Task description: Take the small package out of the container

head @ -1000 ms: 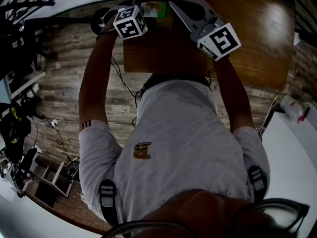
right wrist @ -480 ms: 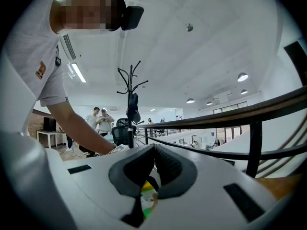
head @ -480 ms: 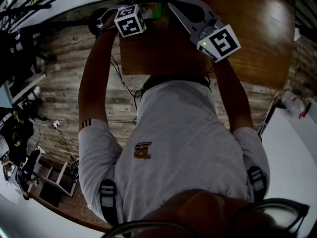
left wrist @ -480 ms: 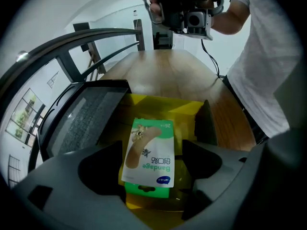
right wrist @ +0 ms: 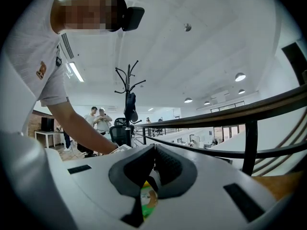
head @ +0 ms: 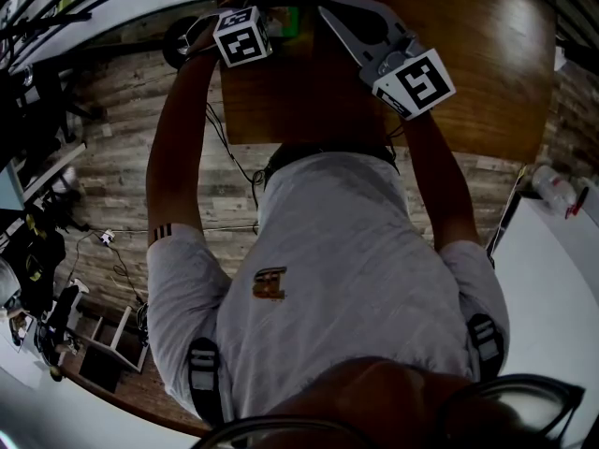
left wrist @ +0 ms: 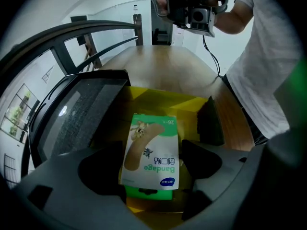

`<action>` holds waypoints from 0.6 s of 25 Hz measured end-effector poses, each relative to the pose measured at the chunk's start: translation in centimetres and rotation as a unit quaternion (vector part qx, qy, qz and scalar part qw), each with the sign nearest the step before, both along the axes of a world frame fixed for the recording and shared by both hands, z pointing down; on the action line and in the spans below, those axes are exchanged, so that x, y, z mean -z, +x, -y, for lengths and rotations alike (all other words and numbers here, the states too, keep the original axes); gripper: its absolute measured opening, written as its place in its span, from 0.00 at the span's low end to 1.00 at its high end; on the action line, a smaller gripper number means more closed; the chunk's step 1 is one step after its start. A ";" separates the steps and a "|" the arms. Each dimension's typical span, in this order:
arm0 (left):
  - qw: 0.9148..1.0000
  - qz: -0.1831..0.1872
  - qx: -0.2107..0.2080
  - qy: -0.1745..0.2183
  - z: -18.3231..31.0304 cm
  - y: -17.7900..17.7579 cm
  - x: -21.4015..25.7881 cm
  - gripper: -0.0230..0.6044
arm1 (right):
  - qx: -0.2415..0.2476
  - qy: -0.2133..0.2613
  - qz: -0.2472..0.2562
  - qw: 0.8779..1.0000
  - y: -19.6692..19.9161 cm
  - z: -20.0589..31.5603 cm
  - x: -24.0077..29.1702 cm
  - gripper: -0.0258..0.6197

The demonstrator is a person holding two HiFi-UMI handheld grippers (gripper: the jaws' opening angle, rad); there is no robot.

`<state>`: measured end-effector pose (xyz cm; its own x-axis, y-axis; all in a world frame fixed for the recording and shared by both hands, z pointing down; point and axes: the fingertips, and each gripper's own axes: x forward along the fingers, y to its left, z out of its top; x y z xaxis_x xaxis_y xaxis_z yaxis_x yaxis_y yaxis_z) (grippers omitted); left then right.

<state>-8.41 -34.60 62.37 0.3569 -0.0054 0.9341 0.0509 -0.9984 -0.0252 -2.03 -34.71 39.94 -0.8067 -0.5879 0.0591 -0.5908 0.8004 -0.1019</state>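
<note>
Left gripper (left wrist: 151, 157): jaws wide apart, clamped on package (left wrist: 152, 138) by its long sides. Package lies between pads, face up. White-green box, bandage picture, "Bandage" print, green near end. Yellow container (left wrist: 158, 98) lies under and beyond jaws, on wood tabletop (left wrist: 168, 71); can't tell if package clears it. Right gripper (right wrist: 154, 150): jaws pressed together, pad to pad.

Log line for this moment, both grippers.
left gripper: shut on bandage package | package: over yellow container | right gripper: shut, empty
</note>
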 end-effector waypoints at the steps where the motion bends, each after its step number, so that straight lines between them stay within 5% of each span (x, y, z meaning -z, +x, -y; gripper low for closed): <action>1: 1.000 0.000 0.000 -0.004 0.0 0.0 0.0 0.66 | -0.001 0.000 0.001 1.000 0.1 0.0 0.0 0.09; 15: 1.000 -0.005 -0.001 -0.013 -0.2 0.1 -0.5 0.65 | 0.000 -0.006 -0.002 1.000 1.0 -0.5 -0.7 0.09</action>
<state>-8.28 -34.43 62.89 0.3664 0.0208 0.9302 0.0536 -0.9986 0.0012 -1.02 -34.20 40.60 -0.8069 -0.5866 0.0687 -0.5906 0.7996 -0.1091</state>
